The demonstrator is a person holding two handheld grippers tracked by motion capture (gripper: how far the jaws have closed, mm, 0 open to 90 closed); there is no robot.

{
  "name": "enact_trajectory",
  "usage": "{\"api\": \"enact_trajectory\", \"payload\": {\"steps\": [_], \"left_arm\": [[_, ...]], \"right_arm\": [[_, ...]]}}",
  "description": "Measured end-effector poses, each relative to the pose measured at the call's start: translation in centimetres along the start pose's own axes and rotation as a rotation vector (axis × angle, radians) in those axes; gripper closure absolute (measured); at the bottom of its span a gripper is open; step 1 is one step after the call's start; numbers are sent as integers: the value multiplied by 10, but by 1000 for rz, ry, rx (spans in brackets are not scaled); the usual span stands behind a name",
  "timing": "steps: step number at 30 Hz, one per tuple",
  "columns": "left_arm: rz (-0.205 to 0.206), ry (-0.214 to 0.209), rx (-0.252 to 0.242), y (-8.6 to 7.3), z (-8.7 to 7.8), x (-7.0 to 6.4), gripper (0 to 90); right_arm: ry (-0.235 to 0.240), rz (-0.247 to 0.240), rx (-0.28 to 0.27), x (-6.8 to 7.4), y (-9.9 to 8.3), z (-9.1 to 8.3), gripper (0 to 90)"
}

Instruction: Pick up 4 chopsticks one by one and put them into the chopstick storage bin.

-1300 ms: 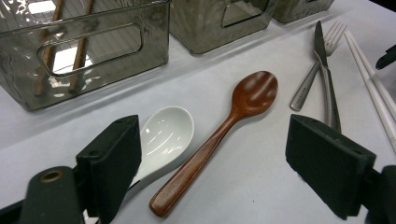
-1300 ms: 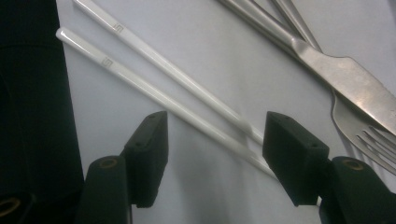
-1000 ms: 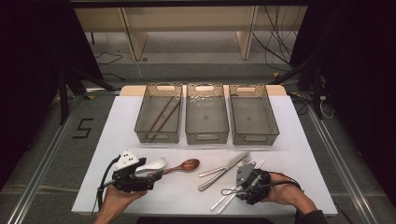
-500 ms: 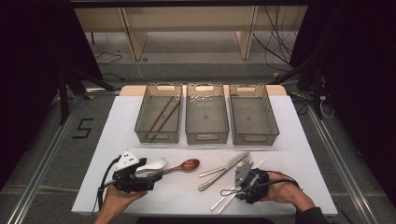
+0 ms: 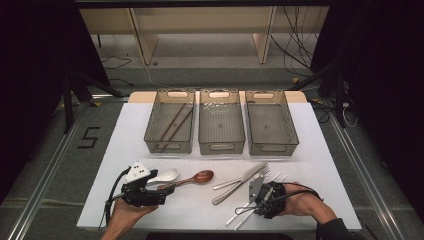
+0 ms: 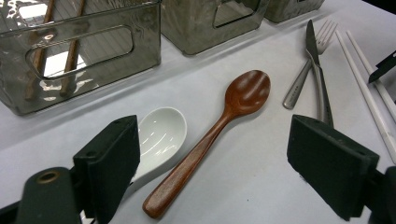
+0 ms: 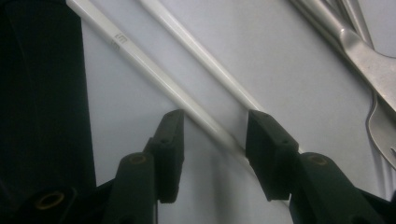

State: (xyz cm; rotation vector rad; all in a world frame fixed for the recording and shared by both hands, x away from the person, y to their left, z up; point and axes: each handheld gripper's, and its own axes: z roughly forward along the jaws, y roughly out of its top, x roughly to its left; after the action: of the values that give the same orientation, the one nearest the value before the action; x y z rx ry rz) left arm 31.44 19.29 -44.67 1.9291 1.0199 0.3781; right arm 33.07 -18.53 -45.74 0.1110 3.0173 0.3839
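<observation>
My left gripper (image 5: 167, 191) stands open at the front left of the table; in the left gripper view (image 6: 212, 154) its wide-set jaws frame the handle of a brown wooden spoon (image 6: 210, 135) (image 5: 197, 178). A white ceramic spoon (image 6: 159, 135) (image 5: 165, 175) lies beside that gripper's left jaw. My right gripper (image 5: 256, 202) (image 7: 215, 140) is tipped down over a pair of white chopsticks (image 7: 154, 74) (image 5: 240, 216). Its jaws are open and straddle one stick close to the table, while the other stick runs under the right jaw.
A steel knife and fork (image 5: 240, 180) (image 6: 317, 70) (image 7: 369, 60) lie crossed between the grippers. Three grey bins stand in a row at the back: the left bin (image 5: 150, 131) holds brown chopsticks (image 5: 172, 122), with the middle bin (image 5: 221, 146) and the right bin (image 5: 270, 147) beside it.
</observation>
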Motion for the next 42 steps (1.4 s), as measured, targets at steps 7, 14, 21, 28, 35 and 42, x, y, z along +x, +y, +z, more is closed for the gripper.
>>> {"api": "enact_trajectory", "payload": {"steps": [7, 14, 21, 28, 35, 42], "left_arm": [[10, 0, 4, 0, 0, 0, 166], [12, 1, 7, 0, 0, 0, 166], [9, -1, 7, 0, 0, -1, 166], [12, -1, 7, 0, 0, -1, 166], [14, 1, 7, 0, 1, 0, 167], [11, 3, 5, 0, 1, 1, 167]], "right_arm": [[3, -35, 40, 2, 3, -1, 615], [0, -63, 74, 6, 8, -1, 664], [-1, -100, 93, 9, 11, -1, 710], [-4, -156, 114, 12, 14, 0, 752], [7, -188, 126, 12, 17, 0, 768], [12, -212, 148, 13, 19, 0, 783]]}}
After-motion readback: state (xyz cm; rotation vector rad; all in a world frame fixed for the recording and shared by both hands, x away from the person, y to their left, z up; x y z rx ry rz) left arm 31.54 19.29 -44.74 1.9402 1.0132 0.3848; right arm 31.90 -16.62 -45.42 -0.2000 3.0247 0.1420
